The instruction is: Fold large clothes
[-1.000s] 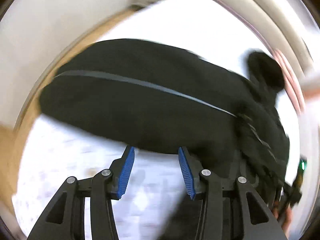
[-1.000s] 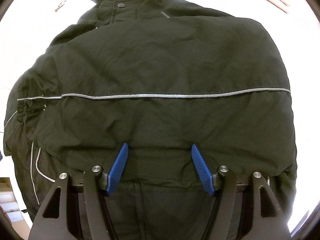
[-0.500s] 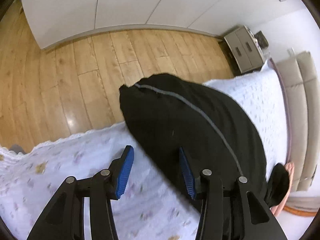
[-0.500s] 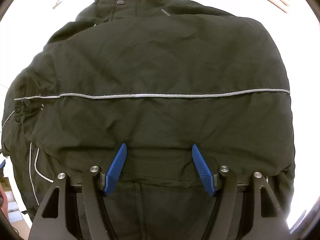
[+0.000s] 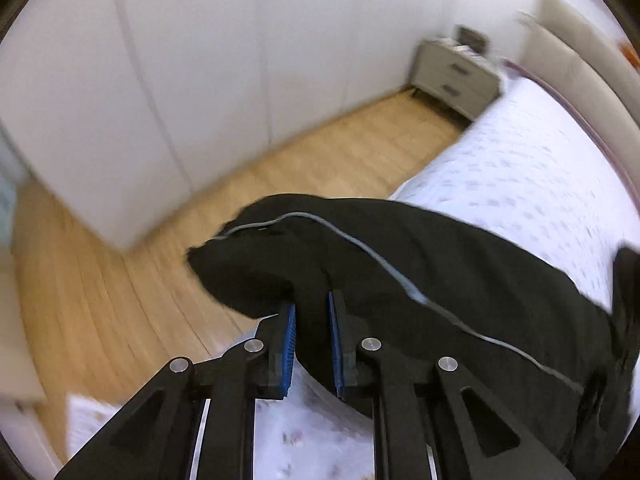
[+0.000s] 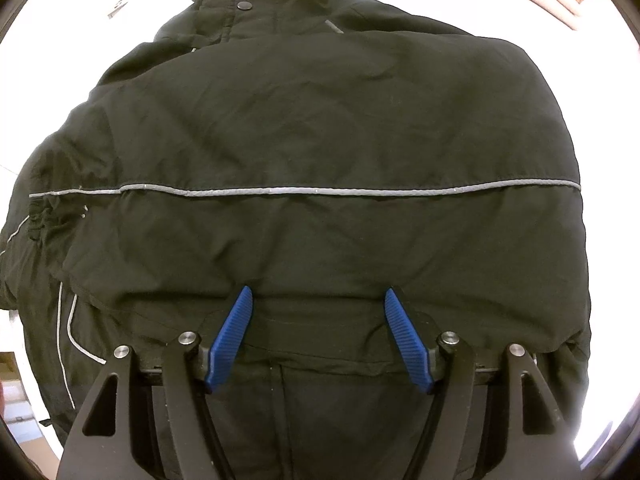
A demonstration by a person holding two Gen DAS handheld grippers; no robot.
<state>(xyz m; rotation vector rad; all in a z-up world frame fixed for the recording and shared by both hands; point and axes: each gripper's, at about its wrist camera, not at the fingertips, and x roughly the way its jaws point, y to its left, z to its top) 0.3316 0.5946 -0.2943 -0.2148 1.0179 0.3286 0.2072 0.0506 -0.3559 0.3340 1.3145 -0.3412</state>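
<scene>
The bed (image 5: pixel 532 168), under a white patterned cover, carries a large black jacket (image 6: pixel 320 128) that lies spread across it, its collar and snap button (image 6: pixel 244 5) at the far end in the right wrist view. A grey reflective stripe (image 6: pixel 304 191) runs straight across the jacket from side to side. Beyond the bed are a wooden floor (image 5: pixel 104 300), white wardrobe doors (image 5: pixel 192 80) and a small grey nightstand (image 5: pixel 456 76) (all somewhat blurred).

The left tongs (image 5: pixel 312 340) have just been closing and now pinch a fold of the jacket's black cloth at its edge by the side of the bed, blue pads pressing on it from both sides. The right tongs (image 6: pixel 318 336) stand wide open, pointing steeply down over the jacket's lower part, with nothing clamped between them.
</scene>
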